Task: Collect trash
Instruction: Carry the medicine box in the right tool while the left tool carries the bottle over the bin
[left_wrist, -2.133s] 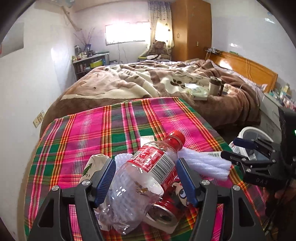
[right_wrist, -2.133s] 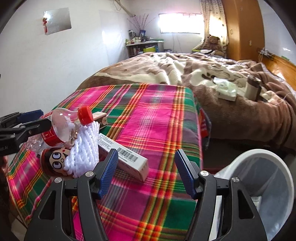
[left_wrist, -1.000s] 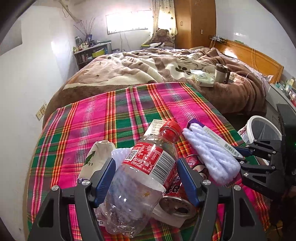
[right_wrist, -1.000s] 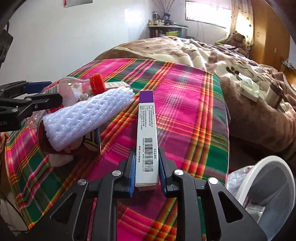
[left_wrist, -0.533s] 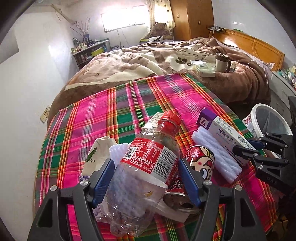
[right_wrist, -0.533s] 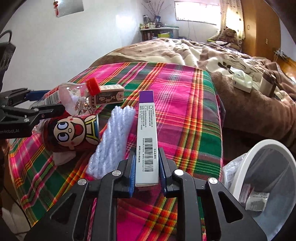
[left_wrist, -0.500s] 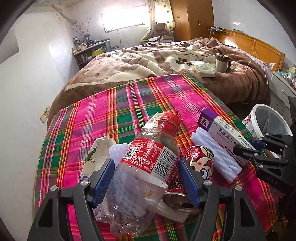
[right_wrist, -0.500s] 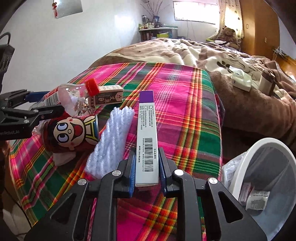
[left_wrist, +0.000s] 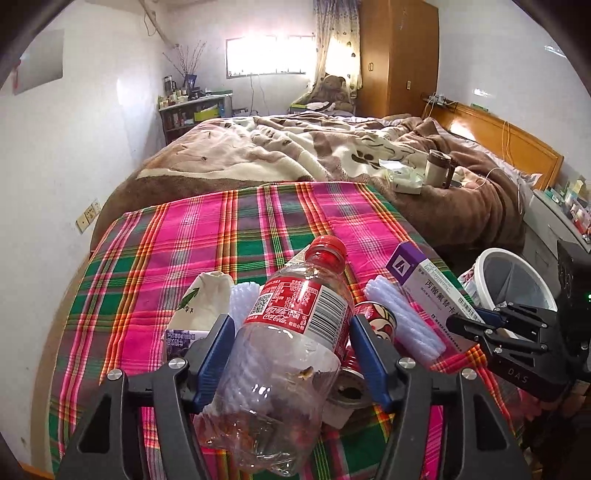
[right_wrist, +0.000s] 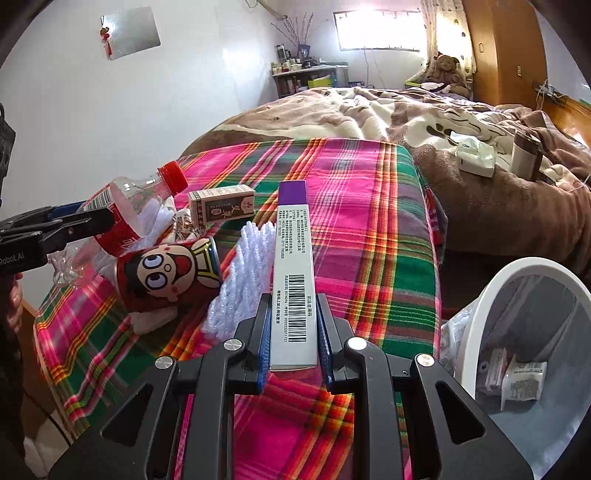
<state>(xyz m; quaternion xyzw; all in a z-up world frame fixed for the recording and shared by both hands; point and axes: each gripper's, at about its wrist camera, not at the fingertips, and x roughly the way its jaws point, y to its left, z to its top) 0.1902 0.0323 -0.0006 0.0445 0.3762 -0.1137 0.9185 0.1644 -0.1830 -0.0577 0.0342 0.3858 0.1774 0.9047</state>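
Right gripper (right_wrist: 292, 347), jaws clamped on a long white cardboard box with a purple end (right_wrist: 293, 273), held above the pink-and-green plaid cloth (right_wrist: 354, 206), left of the white plastic bin (right_wrist: 491, 295). Left gripper (left_wrist: 291, 354), jaws pressed against a crumpled clear plastic bottle with a red cap (left_wrist: 291, 354), near a red cartoon-face can (right_wrist: 166, 273).

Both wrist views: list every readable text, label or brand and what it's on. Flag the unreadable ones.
"Coca-Cola": red label of the plastic bottle.
"Robot.AI": body of the left gripper, first letters cut off by the frame edge.
"DAS": body of the right gripper.
White medicine box with purple end: Chinese heading, barcode and fine print, too small to read.
Small brown box: Chinese characters, blurred.
Cartoon can: no legible text.
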